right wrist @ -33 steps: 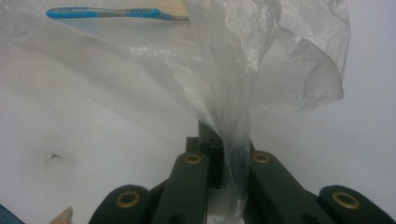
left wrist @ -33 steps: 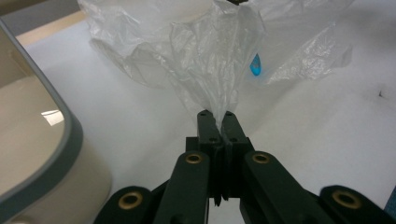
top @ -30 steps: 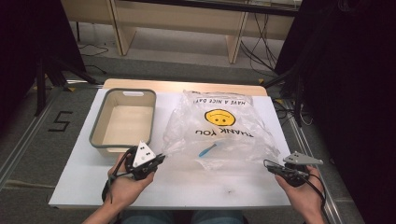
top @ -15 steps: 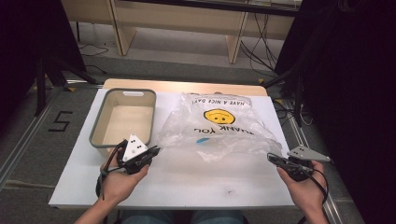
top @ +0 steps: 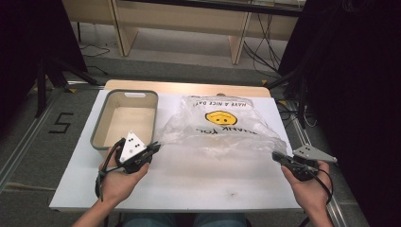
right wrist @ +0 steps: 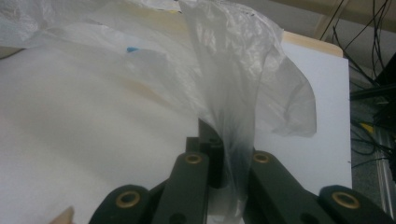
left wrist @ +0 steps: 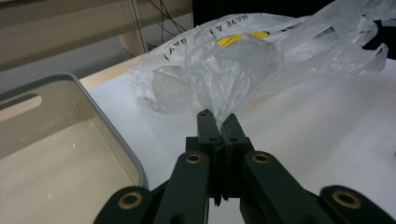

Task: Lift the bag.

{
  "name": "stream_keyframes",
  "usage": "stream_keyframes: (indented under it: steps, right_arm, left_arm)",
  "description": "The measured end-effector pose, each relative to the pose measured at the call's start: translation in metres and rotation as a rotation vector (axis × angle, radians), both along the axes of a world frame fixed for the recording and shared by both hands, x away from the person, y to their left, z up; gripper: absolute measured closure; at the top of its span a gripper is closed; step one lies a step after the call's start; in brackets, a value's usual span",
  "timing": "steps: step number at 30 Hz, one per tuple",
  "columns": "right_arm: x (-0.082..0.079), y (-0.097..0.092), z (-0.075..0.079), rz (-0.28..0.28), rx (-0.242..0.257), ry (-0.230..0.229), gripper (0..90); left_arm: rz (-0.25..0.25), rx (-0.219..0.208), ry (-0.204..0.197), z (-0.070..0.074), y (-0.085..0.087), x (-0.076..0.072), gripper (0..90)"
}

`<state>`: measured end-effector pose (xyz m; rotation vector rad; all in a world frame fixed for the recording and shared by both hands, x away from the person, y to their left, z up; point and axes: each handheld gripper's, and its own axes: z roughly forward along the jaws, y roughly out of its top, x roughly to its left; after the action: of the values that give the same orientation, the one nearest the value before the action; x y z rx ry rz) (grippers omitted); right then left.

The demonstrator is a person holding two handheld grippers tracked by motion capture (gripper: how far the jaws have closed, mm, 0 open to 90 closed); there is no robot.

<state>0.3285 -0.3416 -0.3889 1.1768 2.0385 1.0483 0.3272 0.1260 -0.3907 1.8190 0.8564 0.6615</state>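
Plastic bag, thin and see-through, lies spread across the white surface, stretched between the two claws. Its print is a yellow smiley face with black lettering, upside down as seen from the person's side. The bag serves as the landmark for everything else.

At the bag's left near corner, the left claw is clenched on a gathered bunch of the film; in the left gripper view the jaws stand tight together with the crumpled plastic rising straight out of their tips. The person's left hand holds that tool just off the bag's left edge.

At the bag's right near corner, the right claw is likewise clenched on the film. In the right gripper view a twisted fold of plastic runs down between the jaws and fans out above them. The right hand sits beyond the bag's right edge, near the edge of the surface.

Just to the left of the bag stands a grey-rimmed beige bin, close beside the left claw. A small blue fleck shows through the film in the right gripper view.
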Motion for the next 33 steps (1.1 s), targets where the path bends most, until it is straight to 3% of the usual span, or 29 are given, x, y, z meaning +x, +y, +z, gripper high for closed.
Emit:
stream_keyframes:
  steps: [11,33]
  right_arm:
    - [0.001,0.003,0.005,-0.004,0.020,-0.033,90.0]
    - [0.002,0.005,0.014,-0.016,0.036,-0.084,90.0]
  left_arm:
    - [-0.017,-0.034,-0.106,0.022,-0.009,0.002,89.5]
    - [0.003,-0.053,-0.137,0.029,-0.008,0.004,89.4]
